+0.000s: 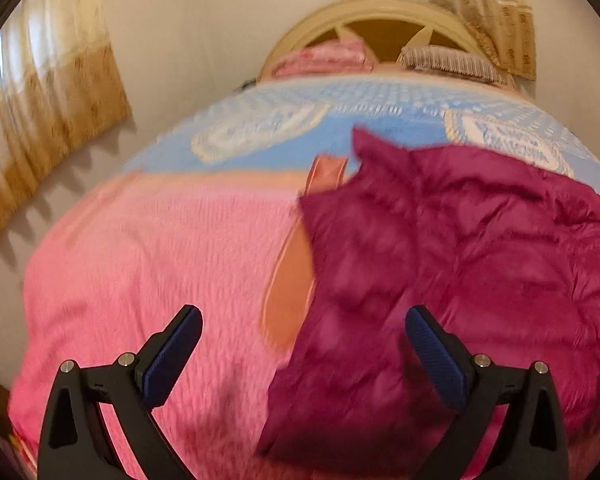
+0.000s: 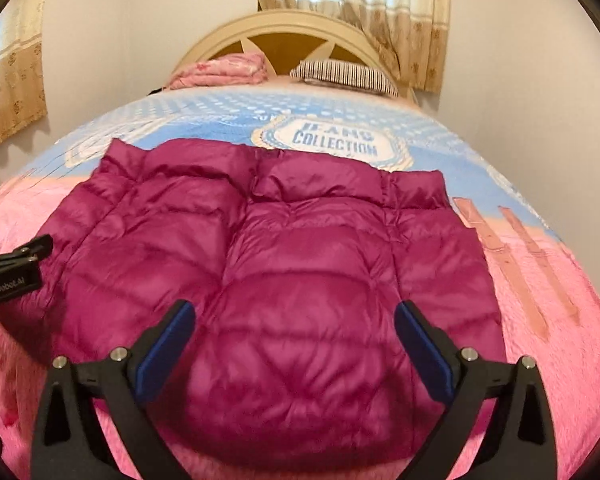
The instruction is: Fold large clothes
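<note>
Where the bed is seen from both wrist cameras, one magenta puffer jacket (image 2: 276, 280), one pink-and-blue blanket (image 2: 560, 360), two pillows and two grippers can be counted. The pink pillow (image 2: 220, 70) and the striped pillow (image 2: 344, 74) are set side by side against the cream headboard (image 2: 284, 26), at twelve o'clock in the right wrist view. The jacket is quilted in shiny, puffy horizontal bands and is laid flat on the blanket, filling the middle of that view. Its long axis is run from six o'clock to twelve o'clock, and one straight edge is turned toward the headboard, just short of the "JEANS COLLECTION" badge (image 2: 334, 142); whether that edge is collar or hem cannot be told. In the blurred left wrist view the jacket (image 1: 460, 260) is seen toward three o'clock, with its near corner reaching under the right-hand finger. The left gripper (image 1: 303, 344) is held wide open with nothing between its blue pads (image 1: 172, 360), above the jacket's edge and the pink blanket (image 1: 140, 260). The right gripper (image 2: 294, 340) is likewise spread wide and grips nothing, poised over the jacket's near end. Curtains (image 2: 380, 8) are hung behind the headboard
</note>
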Demonstrator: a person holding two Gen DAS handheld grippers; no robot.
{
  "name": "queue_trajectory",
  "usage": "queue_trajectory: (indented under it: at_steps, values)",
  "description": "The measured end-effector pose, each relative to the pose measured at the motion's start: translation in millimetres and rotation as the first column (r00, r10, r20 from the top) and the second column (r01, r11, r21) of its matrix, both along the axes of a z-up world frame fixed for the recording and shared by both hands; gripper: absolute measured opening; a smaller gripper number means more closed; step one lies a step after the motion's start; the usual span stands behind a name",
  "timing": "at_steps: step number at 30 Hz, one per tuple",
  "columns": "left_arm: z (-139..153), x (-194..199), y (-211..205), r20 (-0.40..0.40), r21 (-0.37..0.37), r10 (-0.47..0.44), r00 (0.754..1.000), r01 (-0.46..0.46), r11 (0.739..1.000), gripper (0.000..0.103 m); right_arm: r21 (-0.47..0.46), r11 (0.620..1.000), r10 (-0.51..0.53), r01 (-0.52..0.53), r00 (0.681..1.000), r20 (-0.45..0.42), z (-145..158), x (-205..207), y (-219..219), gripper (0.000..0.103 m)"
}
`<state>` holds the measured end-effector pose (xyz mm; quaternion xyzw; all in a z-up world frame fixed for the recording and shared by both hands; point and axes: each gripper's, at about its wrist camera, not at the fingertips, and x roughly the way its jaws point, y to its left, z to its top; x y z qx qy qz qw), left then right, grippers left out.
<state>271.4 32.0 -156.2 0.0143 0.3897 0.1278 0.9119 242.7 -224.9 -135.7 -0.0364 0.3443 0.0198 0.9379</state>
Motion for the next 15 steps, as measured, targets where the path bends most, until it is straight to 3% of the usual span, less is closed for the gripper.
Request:
queue_trajectory:
  at_steps: [3,5,10,11,13,15]
  values:
    - [-28.0,1.1,5.5,-0.064,-0.048,-0.004,0.998,0.001,0.999,0.102,-0.041,0.999,0.020,-0.022,0.999,-0.048,-20.6,1.5,12.3,0.102]
    - [-33.5,-1.0,4.7,-0.048,-0.082,-0.007,0.999,0.003,0.997,0.102,-0.064,0.998,0.016,-0.020,0.998,-0.064,-32.5,6.8,15.1,0.103]
    - [-36.3,2.5,-2.9,-0.039,-0.086,-0.027,0.999,0.024,0.996,0.101,-0.094,0.995,0.018,-0.027,0.996,-0.092,-36.1,13.4,17.3,0.103]
    - [-37.1,3.1,-3.8,-0.039,-0.105,-0.043,0.998,0.039,0.994,0.094,-0.099,0.995,0.017,-0.026,0.996,-0.091,-37.3,13.1,17.4,0.103]
    - [-36.3,1.7,-8.0,-0.030,-0.161,-0.098,0.995,0.092,0.983,0.071,-0.108,0.994,0.014,-0.023,0.997,-0.082,-38.0,12.3,18.6,0.103]
    - [-34.2,-0.2,-14.0,-0.024,-0.153,-0.129,0.991,0.124,0.980,0.057,-0.110,0.994,0.011,-0.019,0.998,-0.069,-38.9,9.4,18.8,0.103]
